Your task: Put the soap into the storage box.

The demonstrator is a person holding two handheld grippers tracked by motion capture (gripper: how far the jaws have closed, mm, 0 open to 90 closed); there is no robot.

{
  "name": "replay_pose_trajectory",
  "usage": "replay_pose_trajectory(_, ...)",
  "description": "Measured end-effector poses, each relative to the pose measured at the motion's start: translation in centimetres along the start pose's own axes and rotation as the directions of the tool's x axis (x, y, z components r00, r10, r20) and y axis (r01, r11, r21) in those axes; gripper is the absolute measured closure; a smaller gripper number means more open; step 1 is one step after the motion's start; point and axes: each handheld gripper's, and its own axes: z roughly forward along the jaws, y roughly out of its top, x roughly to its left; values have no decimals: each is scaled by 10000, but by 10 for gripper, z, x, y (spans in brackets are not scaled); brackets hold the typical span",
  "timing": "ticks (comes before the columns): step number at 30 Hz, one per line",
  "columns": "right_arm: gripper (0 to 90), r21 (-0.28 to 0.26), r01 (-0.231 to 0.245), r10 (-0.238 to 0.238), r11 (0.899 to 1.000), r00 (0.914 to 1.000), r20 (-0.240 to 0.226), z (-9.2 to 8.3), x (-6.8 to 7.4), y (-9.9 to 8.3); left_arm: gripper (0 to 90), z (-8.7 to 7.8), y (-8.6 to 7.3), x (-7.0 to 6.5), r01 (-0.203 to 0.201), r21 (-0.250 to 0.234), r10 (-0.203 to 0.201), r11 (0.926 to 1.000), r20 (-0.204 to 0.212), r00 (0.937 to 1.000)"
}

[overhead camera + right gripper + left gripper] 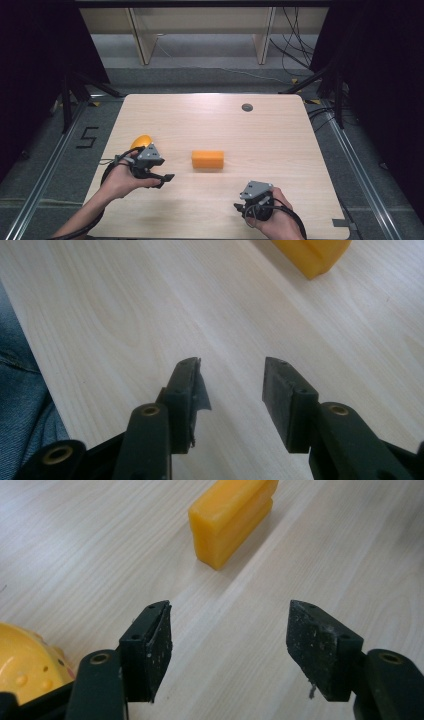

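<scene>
Orange block (207, 159): a rectangular bar with a shallow groove along its long side, matte and waxy-looking, lying flat near the middle of the bench (210, 120) with its long axis across the high view. Nothing touches it.

Left tool (162, 178), at about 9 o'clock of the block and near it: jaws wide, nothing between them; in the left gripper view they frame bare wood, with the block ahead and apart. A yellow ball (141, 141), rounded and dimpled, lies just beside this tool at its 11 o'clock.

Right tool (245, 207), at about 5 o'clock of the block, near the bench's front edge: jaws moderately apart and empty, the block's corner visible at 1 o'clock in the right gripper view.

Step in hand, as judged: the approach to the block, grasp not yet made. The next move probably calls for advancing the left tool until its pads straddle the block's narrow width, then closing squarely on the flat sides.
</scene>
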Motion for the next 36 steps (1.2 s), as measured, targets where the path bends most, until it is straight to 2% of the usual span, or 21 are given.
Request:
replay_pose_trajectory(3, 582, -323, 206, -202, 9993, 9997, 118, 1, 0, 0, 342, 2, 9, 2, -189, 162, 187, 9997, 108, 9998)
replay_pose_trajectory(6, 573, -61, -283, 282, 9996, 9995, -171, -2, 3, -2, 342, 7, 19, 3, -163, 141, 159, 9998, 285, 9995)
replay_pose_trajectory(8, 573, -271, -102, 100, 9996, 9999, -61, 0, 2, -3, 344, 9, 21, 4, -183, 143, 177, 9997, 400, 9990)
replay_pose_trajectory(9, 572, -84, -301, 300, 9995, 9995, -132, 0, 5, -4, 347, 11, 22, 3, -62, 176, 55, 9998, 413, 9991)
replay_pose_trajectory(10, 572, -84, -301, 300, 9995, 9995, -132, 0, 5, -4, 347, 12, 24, 4, -307, 232, 296, 9993, 461, 9985)
replay_pose_trajectory(12, 571, -177, -347, 345, 9992, 9994, -98, -2, 5, -4, 351, 16, 31, 1, -458, 450, 433, 9979, 544, 9976)
replay_pose_trajectory(15, 569, -326, -183, 181, 9993, 9998, -67, -2, 3, -3, 351, 20, 36, 0, -495, 552, 453, 9972, 762, 9961)
replay_pose_trajectory(16, 569, -128, -298, 295, 9995, 9993, -213, -4, 3, -3, 351, 23, 41, 2, -896, 800, 815, 9928, 999, 9917)
replay_pose_trajectory(17, 569, -133, -302, 299, 9995, 9993, -236, -4, 3, -3, 350, 26, 43, 0, -750, 756, 676, 9943, 960, 9931)
replay_pose_trajectory(18, 569, -129, -312, 309, 9994, 9993, -230, -4, 3, -3, 351, 27, 47, 2, -992, 909, 900, 9909, 1003, 9909)
replay_pose_trajectory(20, 569, -184, -203, 199, 9996, 9996, -219, -4, 2, -3, 350, 30, 52, 2, -998, 1055, 890, 9894, 1031, 9907)
replay_pose_trajectory(21, 569, -449, -96, 93, 9989, 9999, -73, -2, 1, -3, 350, 32, 54, 1, -1032, 1093, 917, 9886, 1058, 9901)
replay_pose_trajectory(24, 570, -363, -378, 376, 9986, 9993, -60, -2, 2, -3, 349, 36, 62, 2, -1350, 1308, 1220, 9822, 1030, 9872)
replay_pose_trajectory(26, 570, -342, -27, 22, 9994, 9999, -132, -3, -1, -3, 348, 38, 67, 2, -1484, 1357, 1352, 9796, 1016, 9856)
replay_pose_trajectory(29, 570, -282, -155, 150, 9995, 9997, -176, -3, 0, -3, 348, 41, 72, 2, -1600, 1373, 1467, 9775, 1019, 9839)
replay_pose_trajectory(31, 570, -380, -70, 68, 9993, 10000, -41, -3, -1, -3, 346, 45, 78, 2, -1932, 1585, 1790, 9683, 998, 9788)
replay_pose_trajectory(32, 570, -293, -262, 258, 9992, 9996, -142, -4, 0, -3, 347, 45, 78, 2, -1932, 1585, 1790, 9683, 998, 9788)
replay_pose_trajectory(33, 569, -302, -75, 69, 9995, 9998, -173, -3, -1, -3, 346, 47, 80, 0, -1889, 1623, 1747, 9685, 976, 9798)
replay_pose_trajectory(34, 570, -309, -51, 46, 9995, 9999, -153, -3, -1, -3, 345, 52, 84, -1, -2167, 1780, 2001, 9599, 1064, 9740)
replay_pose_trajectory(35, 570, -309, -51, 46, 9995, 9999, -153, -3, -1, -3, 343, 52, 84, -1, -2167, 1780, 2001, 9599, 1064, 9740)
replay_pose_trajectory(36, 570, -319, -206, 199, 9993, 9995, -227, -3, 0, -2, 339, 54, 86, -2, -2284, 1888, 2109, 9551, 1085, 9715)
